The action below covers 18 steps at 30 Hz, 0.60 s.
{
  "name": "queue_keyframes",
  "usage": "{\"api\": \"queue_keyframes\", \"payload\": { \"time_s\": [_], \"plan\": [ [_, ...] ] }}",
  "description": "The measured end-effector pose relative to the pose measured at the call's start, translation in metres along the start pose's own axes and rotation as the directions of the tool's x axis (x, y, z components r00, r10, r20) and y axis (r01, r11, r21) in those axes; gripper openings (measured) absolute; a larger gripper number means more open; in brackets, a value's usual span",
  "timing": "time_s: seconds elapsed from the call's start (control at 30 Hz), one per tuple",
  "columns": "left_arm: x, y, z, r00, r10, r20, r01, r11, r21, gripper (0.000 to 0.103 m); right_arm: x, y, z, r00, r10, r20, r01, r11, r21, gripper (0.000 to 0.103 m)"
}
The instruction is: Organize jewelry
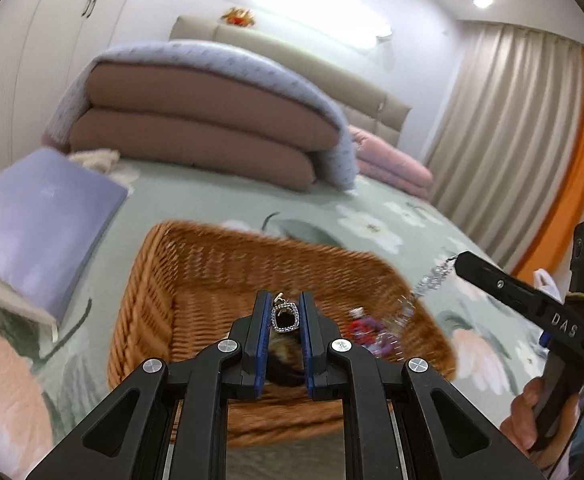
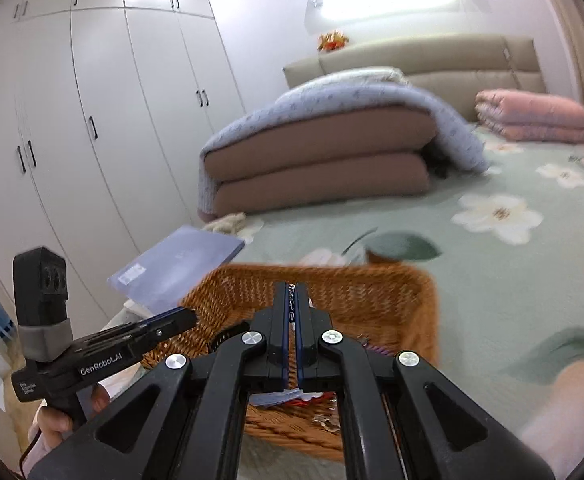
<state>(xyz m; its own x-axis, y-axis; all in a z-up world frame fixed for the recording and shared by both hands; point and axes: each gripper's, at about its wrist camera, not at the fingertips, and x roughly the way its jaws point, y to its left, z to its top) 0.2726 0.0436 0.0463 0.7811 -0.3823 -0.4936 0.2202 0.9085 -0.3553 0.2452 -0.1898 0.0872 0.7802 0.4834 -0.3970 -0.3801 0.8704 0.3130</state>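
Observation:
A brown wicker basket point(image 1: 195, 280) sits on the floral bedspread; it also shows in the right wrist view point(image 2: 396, 292). My left gripper point(image 1: 285, 312) is shut on a silver pendant with a black stone point(image 1: 285, 318), held above the basket. My right gripper point(image 2: 292, 300) is shut on a silver chain point(image 2: 292, 307). In the left wrist view the right gripper point(image 1: 462, 266) is at the right, and the chain point(image 1: 430, 282) hangs blurred from it down to the basket's right rim. Red and purple pieces point(image 1: 366, 330) lie inside the basket.
A lavender flat box point(image 1: 39, 216) lies left of the basket on the bed. Folded brown and blue quilts point(image 1: 211, 128) and a pink folded quilt point(image 1: 392, 160) lie behind. White wardrobes point(image 2: 91, 120) stand at the left, curtains point(image 1: 512, 140) at the right.

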Motion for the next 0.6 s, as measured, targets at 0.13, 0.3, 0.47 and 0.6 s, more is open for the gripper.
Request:
{"api": "queue_keyframes", "payload": {
  "time_s": [0.13,0.3,0.47,0.6],
  "plan": [
    [0.013,0.005,-0.005,0.999,0.020,-0.036,-0.020,1.000,0.000,0.014,0.028,0.003,-0.012,0.997,-0.017,-0.081,0.014,0.999,-0.031,0.003],
    [0.012,0.001,-0.005,0.999,0.035,-0.029,-0.034,0.999,0.027,0.021,0.037,0.001,-0.021,0.994,-0.016,-0.111,0.014,1.000,-0.017,0.008],
    [-0.002,0.009,-0.005,1.000,0.031,0.002,-0.030,0.999,-0.025,0.059,0.029,-0.006,-0.025,0.992,-0.045,-0.121,0.048,0.999,0.020,0.045],
    [-0.035,0.004,-0.011,0.998,0.043,0.051,-0.040,0.998,-0.051,0.059,-0.014,0.006,-0.028,0.995,-0.034,-0.094,0.037,0.999,0.032,0.047]
  ]
}}
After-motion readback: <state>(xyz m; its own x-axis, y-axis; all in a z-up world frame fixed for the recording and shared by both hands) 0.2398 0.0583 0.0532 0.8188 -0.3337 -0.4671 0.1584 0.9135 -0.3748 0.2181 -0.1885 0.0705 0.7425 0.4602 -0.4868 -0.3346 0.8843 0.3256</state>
